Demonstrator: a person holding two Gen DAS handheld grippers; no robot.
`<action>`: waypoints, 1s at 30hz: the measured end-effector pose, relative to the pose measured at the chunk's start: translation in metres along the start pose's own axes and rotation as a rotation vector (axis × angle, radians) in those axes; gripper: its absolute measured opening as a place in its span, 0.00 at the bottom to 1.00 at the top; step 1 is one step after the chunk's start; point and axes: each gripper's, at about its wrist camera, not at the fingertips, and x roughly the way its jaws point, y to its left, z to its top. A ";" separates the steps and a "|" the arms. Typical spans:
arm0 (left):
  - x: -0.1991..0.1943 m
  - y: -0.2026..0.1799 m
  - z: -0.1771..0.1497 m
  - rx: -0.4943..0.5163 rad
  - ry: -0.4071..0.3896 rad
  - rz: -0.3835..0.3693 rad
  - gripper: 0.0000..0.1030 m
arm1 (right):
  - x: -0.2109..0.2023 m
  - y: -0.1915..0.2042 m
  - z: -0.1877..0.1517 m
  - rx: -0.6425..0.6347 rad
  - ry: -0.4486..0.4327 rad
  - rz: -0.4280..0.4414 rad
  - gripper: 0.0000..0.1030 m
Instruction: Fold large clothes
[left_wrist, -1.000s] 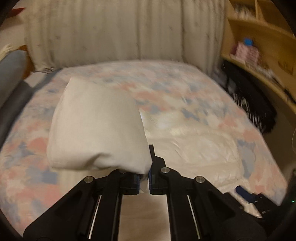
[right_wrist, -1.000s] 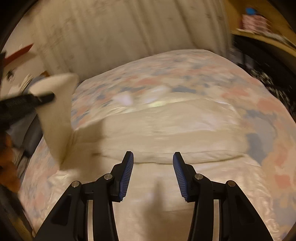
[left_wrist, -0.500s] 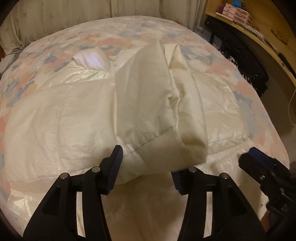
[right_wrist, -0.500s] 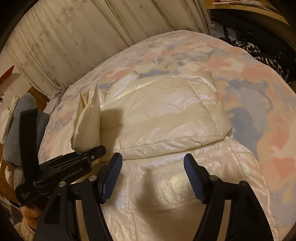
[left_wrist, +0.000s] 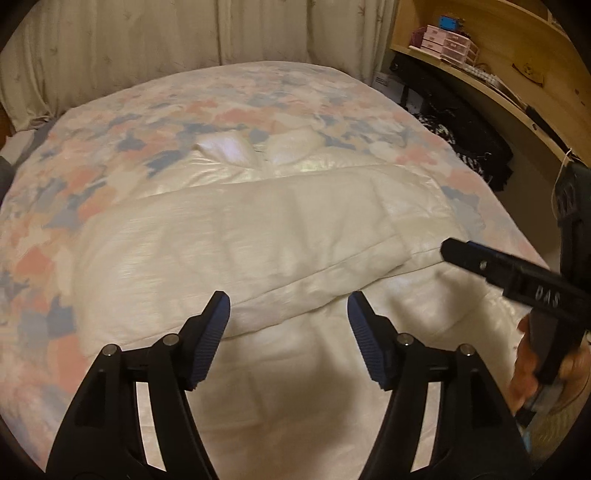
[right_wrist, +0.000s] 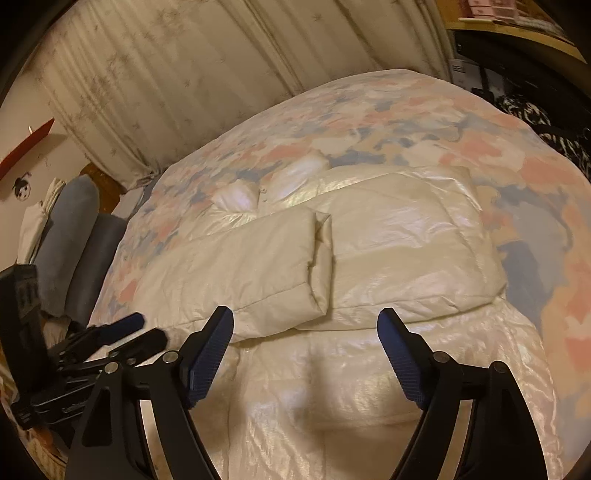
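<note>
Left wrist view: the sleeve (left_wrist: 258, 254), released a moment ago, is now laid across the jacket (left_wrist: 295, 369) at frame centre on the bed (left_wrist: 92, 147). Left tool (left_wrist: 288, 314) and right tool (right_wrist: 306, 332) are opening, nothing gripped; this fold seems done.

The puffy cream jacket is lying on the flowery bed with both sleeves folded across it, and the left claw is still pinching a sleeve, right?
Not quite. The left claw isn't pinching anything: its jaws are opening and nothing is between them, as the left wrist view shows. The rest is right: the cream jacket lies on the flowery bed, sleeves folded across it.
</note>
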 end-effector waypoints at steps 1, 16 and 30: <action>-0.002 0.006 -0.001 -0.004 -0.001 0.013 0.62 | 0.004 0.001 0.002 -0.005 0.010 -0.003 0.79; 0.032 0.159 -0.014 -0.340 0.011 0.180 0.49 | 0.138 0.002 0.044 -0.008 0.170 -0.016 0.56; 0.105 0.125 0.028 -0.257 0.040 0.310 0.28 | 0.139 -0.009 0.055 -0.043 0.109 -0.112 0.28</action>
